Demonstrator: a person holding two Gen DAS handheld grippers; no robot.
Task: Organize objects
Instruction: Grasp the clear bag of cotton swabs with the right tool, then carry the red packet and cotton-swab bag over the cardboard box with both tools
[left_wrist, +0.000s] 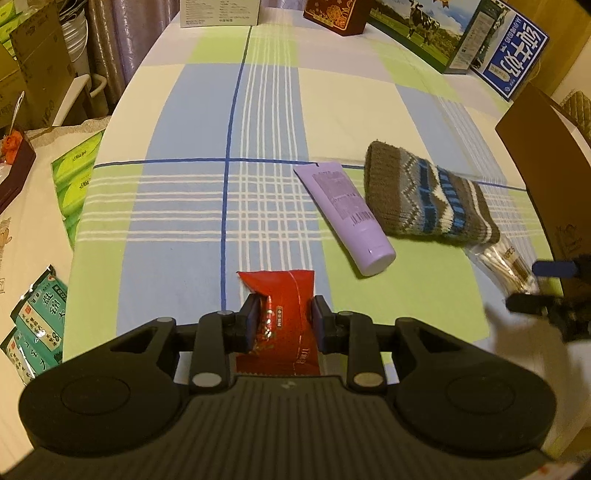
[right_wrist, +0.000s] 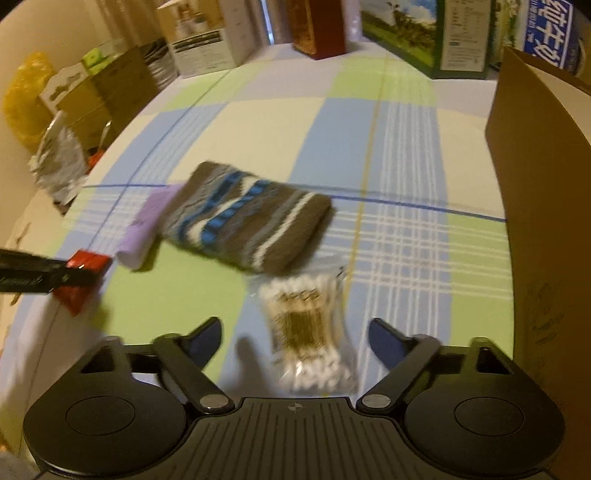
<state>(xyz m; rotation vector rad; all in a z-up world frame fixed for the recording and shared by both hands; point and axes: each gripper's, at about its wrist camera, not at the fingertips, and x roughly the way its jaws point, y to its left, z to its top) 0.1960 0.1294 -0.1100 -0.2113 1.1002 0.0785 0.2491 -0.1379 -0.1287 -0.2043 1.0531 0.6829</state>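
Red foil packet (left_wrist: 284, 317), gold print unreadable, sits clamped in the left gripper (left_wrist: 284, 319) jaws above the desk's (left_wrist: 184, 229) near edge. Right gripper (right_wrist: 295, 341) tilts downward, jaws apart around a clear cotton-swab bag (right_wrist: 308, 332) without touching, near the cardboard box (right_wrist: 539, 221).

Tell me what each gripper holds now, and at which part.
Left gripper: red packet, pinched across its middle. Right gripper: nothing; jaws open around the cotton swab bag.
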